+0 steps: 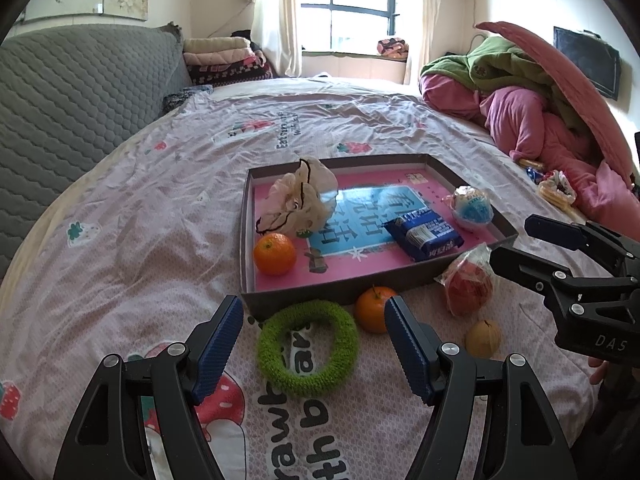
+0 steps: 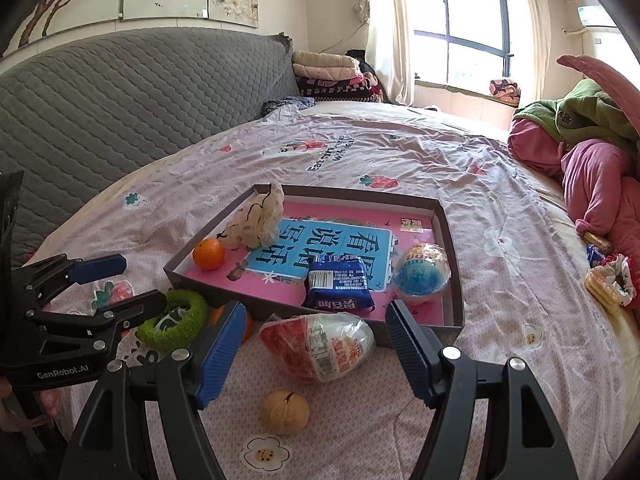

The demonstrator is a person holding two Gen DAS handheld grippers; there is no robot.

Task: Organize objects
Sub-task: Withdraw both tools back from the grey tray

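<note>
A shallow brown tray [image 1: 340, 286] [image 2: 452, 264] with a pink floor lies on the bed. It holds an orange [image 1: 275, 254] [image 2: 208, 254], a crumpled plastic bag [image 1: 300, 200] [image 2: 256, 224], a blue packet [image 1: 424, 236] [image 2: 338, 284] and a blue-white wrapped ball [image 1: 472, 210] [image 2: 420, 276]. In front of the tray lie a green fuzzy ring [image 1: 272, 352] [image 2: 192, 304], a second orange [image 1: 374, 308] [image 2: 248, 326], a red-white wrapped snack [image 1: 468, 284] [image 2: 320, 344] and a tan round fruit [image 1: 483, 338] [image 2: 285, 412]. My left gripper [image 1: 314, 306] [image 2: 140, 282] is open above the ring. My right gripper [image 2: 316, 310] [image 1: 514, 240] is open above the red-white snack.
A heap of pink and green bedding [image 1: 520, 120] [image 2: 592, 168] fills the right side, with loose snacks [image 1: 556, 192] [image 2: 608, 280] beside it. A grey quilted headboard [image 1: 72, 100] [image 2: 120, 100] runs along the left. Folded blankets [image 1: 224, 56] are stacked by the window.
</note>
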